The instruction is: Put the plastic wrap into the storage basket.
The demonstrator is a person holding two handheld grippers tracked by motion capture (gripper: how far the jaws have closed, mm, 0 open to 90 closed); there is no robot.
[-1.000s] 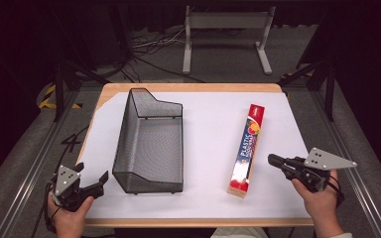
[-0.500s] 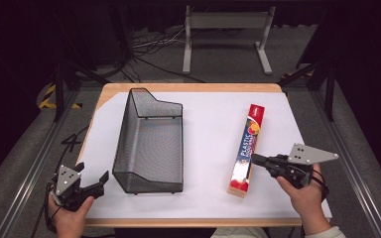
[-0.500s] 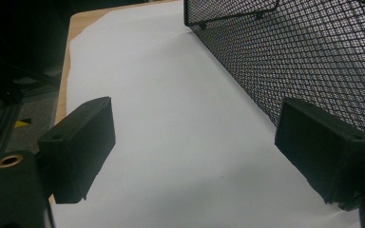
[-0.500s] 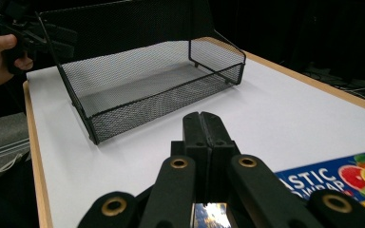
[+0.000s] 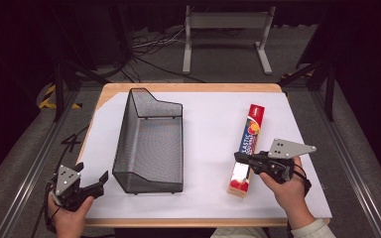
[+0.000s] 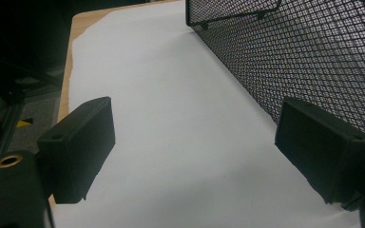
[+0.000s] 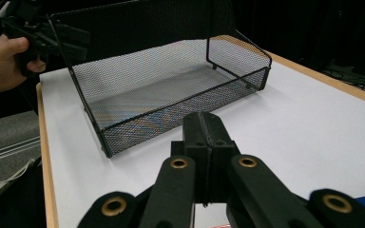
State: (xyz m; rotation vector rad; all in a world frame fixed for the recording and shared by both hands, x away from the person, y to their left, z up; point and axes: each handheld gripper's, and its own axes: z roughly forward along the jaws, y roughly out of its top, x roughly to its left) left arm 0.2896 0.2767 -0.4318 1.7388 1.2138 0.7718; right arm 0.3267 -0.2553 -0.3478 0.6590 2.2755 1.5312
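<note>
Basket [image 5: 151, 144] well apart from box [image 5: 247, 148]

Black mesh basket [image 5: 151, 146]: empty, upright, left of centre on white bench [image 5: 208, 129], long axis running away from the person. Red wrap box [image 5: 248, 146]: long, narrow, flat on the bench, right of basket, well apart, roughly parallel.

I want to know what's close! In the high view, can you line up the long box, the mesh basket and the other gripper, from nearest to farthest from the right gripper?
From the right gripper:
1. Long box, right under its jaws.
2. Mesh basket, mid-table, to its left.
3. Left gripper, at the table's near left corner.
</note>
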